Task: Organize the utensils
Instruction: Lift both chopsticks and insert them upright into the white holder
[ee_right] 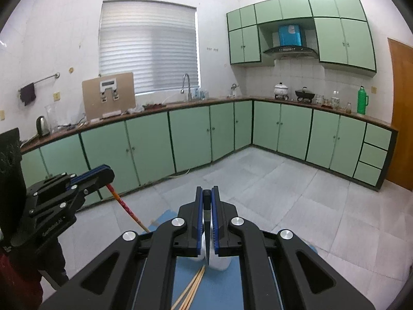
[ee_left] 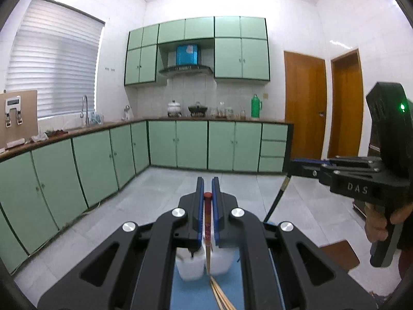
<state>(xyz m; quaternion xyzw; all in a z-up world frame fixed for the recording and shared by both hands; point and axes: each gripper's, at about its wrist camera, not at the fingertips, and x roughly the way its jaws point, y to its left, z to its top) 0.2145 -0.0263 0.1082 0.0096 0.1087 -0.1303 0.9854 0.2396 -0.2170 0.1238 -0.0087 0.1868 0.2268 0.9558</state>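
Our left gripper (ee_left: 208,188) jaws clamped on red-topped chopstick (ee_left: 207,222); our right gripper (ee_right: 207,193) jaws clamped on dark chopstick (ee_right: 207,232). Both sticks hang tip-down over white holder (ee_left: 192,264) on blue mat (ee_left: 201,292), beside loose bamboo chopsticks (ee_right: 192,289). Risk, we judge: swinging tip catches holder rim, tips it.

- Left gripper (ee_left: 207,188): black linkage arms, blue finger pads, silver round screws.
- Right gripper (ee_right: 207,197): same build; from left cam, at 3 o'clock, white "DAS" lettering, green LED.
- Hand (ee_left: 379,226): bare skin, dk sleeve.
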